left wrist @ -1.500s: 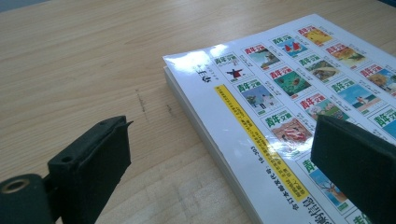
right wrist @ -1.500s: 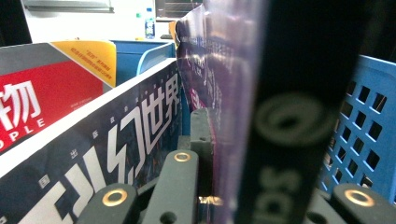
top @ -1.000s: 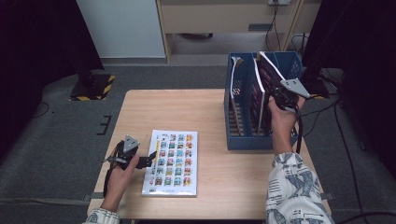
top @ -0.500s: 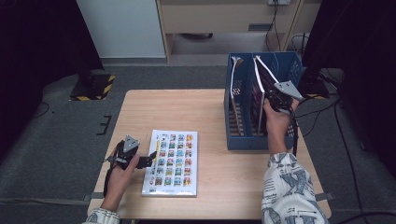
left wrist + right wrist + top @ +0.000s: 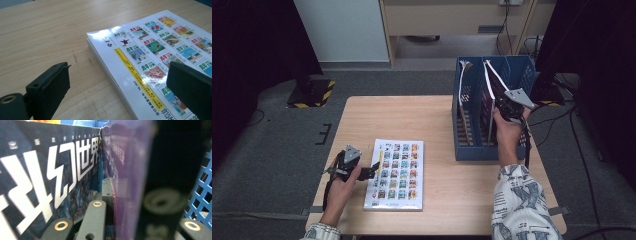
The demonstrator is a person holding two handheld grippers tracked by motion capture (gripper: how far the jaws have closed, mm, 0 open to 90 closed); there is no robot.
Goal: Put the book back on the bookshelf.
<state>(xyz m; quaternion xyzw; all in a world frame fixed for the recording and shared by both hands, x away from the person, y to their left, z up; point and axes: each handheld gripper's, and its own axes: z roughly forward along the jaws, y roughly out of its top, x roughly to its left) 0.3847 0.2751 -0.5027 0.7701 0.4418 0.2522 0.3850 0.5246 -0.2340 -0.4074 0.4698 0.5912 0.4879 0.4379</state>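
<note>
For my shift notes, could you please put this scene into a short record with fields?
Surface: wooden table
Left gripper: fingers open, at the left edge of the flat magazine, one finger over its cover
Right gripper: fingers shut on the purple magazine, inside the blue file rack
Neighbouring item: dark magazine upright in the rack

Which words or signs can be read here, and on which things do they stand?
"幻世界": large white characters on the dark magazine in the blue rack.
"青年文摘": logo repeated on the small covers printed on the flat magazine.
Black characters and the yellow strip's text there: too small to read.
</note>
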